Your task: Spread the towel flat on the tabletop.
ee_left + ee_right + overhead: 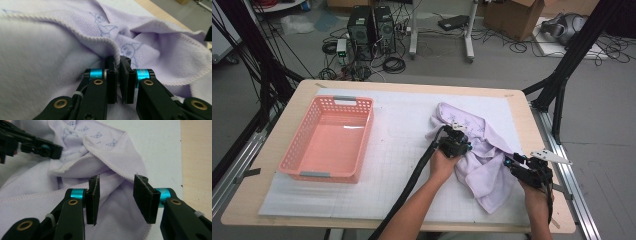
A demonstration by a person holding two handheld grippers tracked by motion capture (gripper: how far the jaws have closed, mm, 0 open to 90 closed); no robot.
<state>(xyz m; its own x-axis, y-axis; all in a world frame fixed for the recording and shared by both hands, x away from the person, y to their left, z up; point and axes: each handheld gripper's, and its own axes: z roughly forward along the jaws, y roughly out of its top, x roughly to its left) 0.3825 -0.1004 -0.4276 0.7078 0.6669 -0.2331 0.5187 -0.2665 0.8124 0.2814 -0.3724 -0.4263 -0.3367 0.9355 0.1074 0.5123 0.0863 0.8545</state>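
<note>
A lilac towel [484,150] with small printed cat faces lies crumpled on the white mat, right of centre. My left gripper [457,142] rests on its left side. In the left gripper view that gripper [118,63] is shut on a stitched hem of the towel [50,62], the pads nearly touching. My right gripper [512,162] is at the towel's right edge. In the right gripper view it [117,181] stands open, with a fold of towel [112,152] lying between its fingers and not pressed. The left gripper [47,150] shows at the upper left of that view.
A pink plastic basket [294,145] with nothing in it stands on the left of the mat. The wooden table [412,85] ends close to my right hand, with a metal rail [572,175] beside it. Computers, cables and boxes sit on the floor beyond.
</note>
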